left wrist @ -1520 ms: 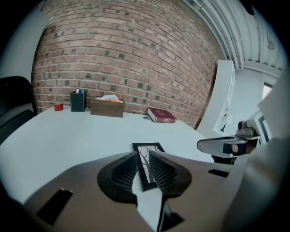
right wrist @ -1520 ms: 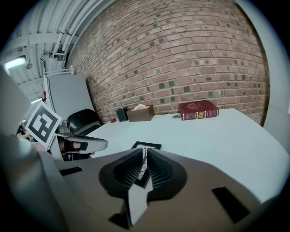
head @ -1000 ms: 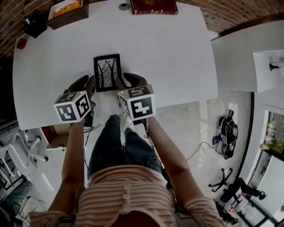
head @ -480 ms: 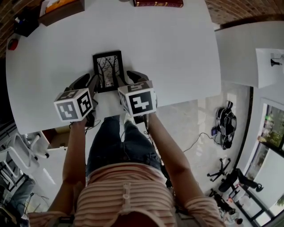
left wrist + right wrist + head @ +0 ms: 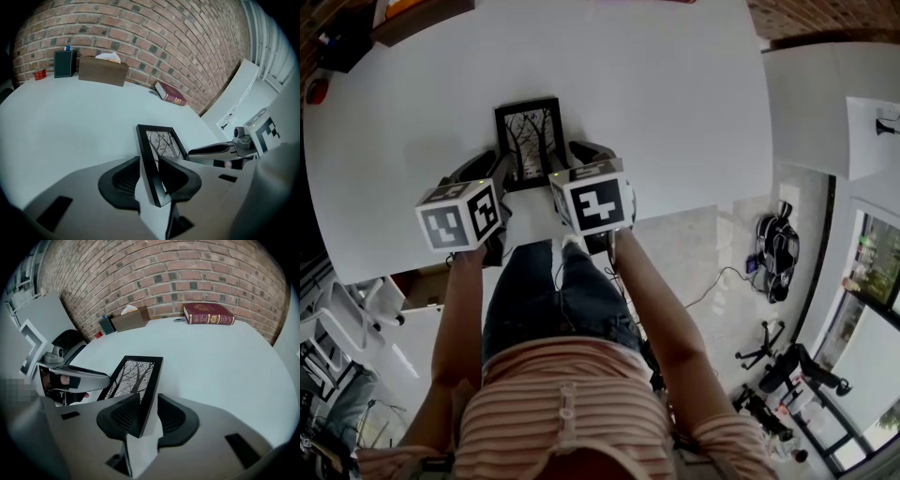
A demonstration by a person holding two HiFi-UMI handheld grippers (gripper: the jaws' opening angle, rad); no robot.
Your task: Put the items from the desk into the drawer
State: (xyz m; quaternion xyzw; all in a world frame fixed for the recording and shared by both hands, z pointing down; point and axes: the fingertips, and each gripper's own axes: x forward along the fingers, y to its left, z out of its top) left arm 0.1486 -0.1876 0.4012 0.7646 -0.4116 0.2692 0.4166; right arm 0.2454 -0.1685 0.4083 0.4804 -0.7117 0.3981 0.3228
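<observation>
Progress on the clear-out looks early: nothing can be counted as put away, and every item in view sits on the white worktop (image 5: 675, 112). The picture frame (image 5: 528, 141), black-edged with a print of bare trees, is on the worktop close to the person's side, between the two tools.

The left gripper (image 5: 149, 168) straddles the frame's left edge and the right gripper (image 5: 149, 404) straddles its right edge. Both sets of jaws have just been opening and now stand wide apart. In each gripper view the black edge of the frame runs between the jaws with a gap showing beside it, so neither tool is clamping the frame. It rests on the worktop, not in a grip.

Far back along the brick wall wait the other things: a dark red book (image 5: 208, 314), a brown tissue box (image 5: 103, 70), a dark upright box (image 5: 64, 63) and a small red object (image 5: 40, 74). None of them is near either tool.

Below the worktop's near-left corner the head view shows a brownish compartment (image 5: 422, 286). This may be the drawer, though the view there is too small and dark to be sure.

What is left, then, is nearly everything. The frame needs a firm hold on both edges, a lift and a carry down to the drawer. The items at the wall follow after that.
</observation>
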